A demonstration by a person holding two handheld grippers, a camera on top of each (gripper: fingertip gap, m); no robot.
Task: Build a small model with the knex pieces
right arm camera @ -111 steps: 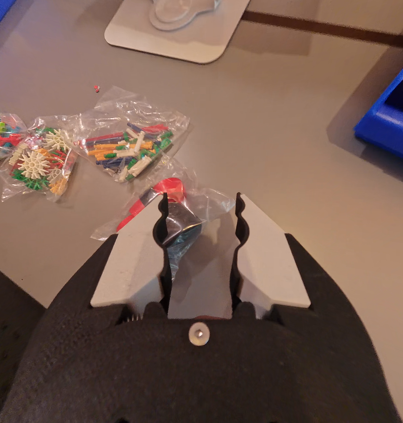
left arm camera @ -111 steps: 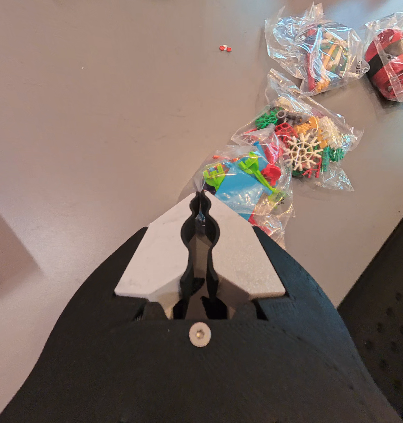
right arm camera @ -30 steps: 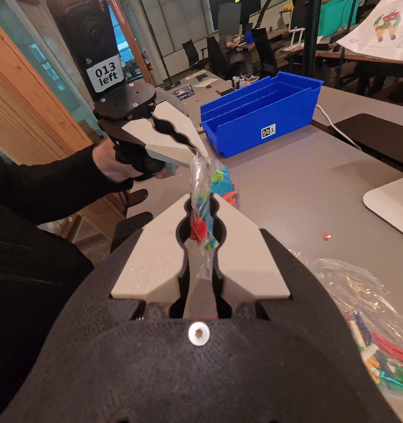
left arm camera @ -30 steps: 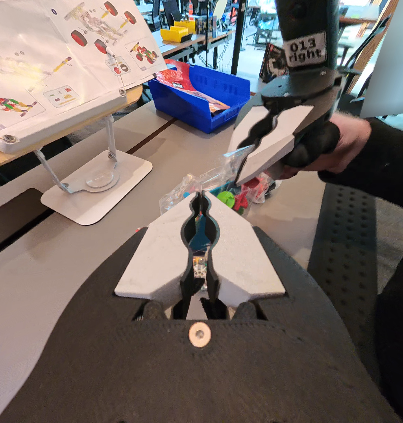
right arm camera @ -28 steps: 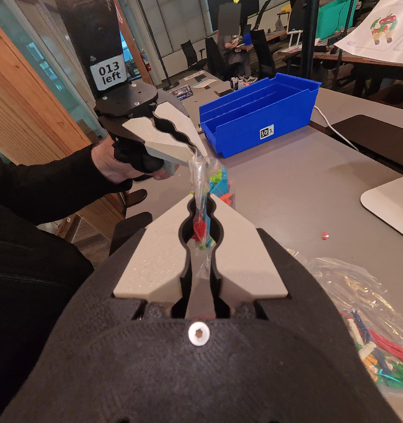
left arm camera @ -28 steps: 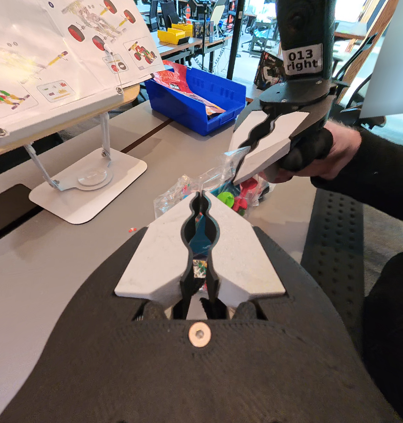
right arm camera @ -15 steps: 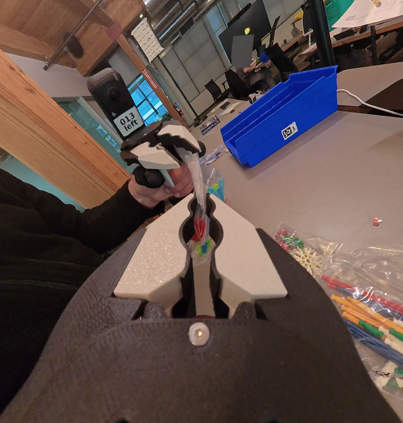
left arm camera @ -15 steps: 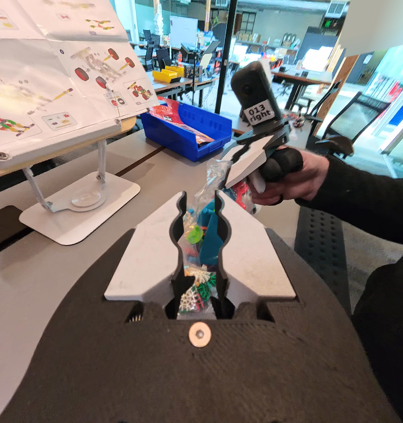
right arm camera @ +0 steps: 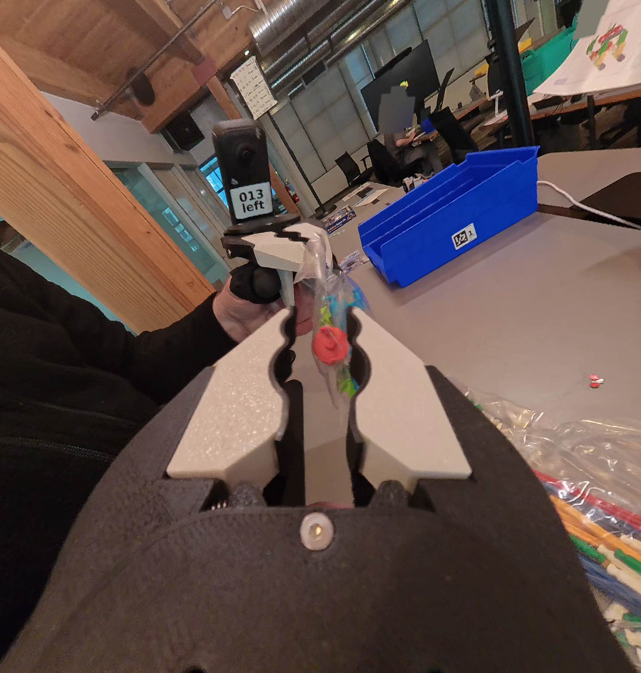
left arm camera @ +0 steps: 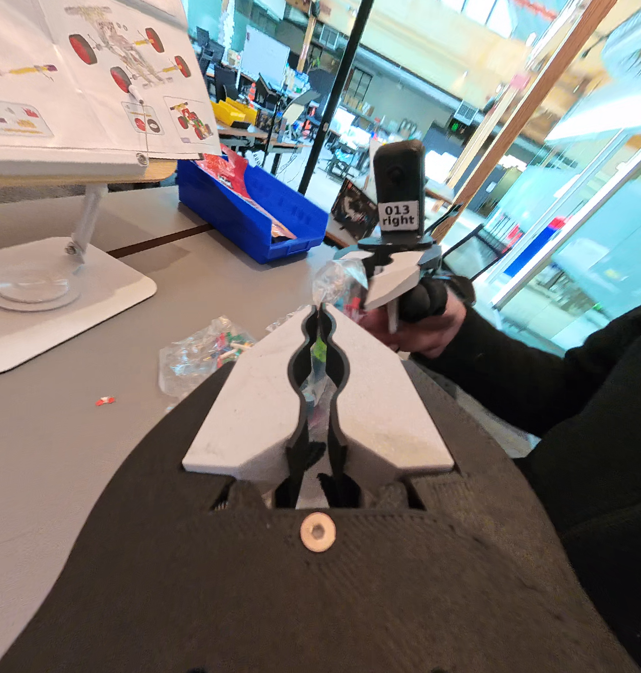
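The left gripper (left arm camera: 319, 309) pinches a clear bag of toy parts (right arm camera: 330, 327) above the desk (right arm camera: 493, 309) – the right gripper (right arm camera: 321, 313), jaws apart, seemingly just brushes it.

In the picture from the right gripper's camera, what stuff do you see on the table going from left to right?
The other gripper pinching a clear bag of toy pieces → blue bin → tiny red piece on the grey table.
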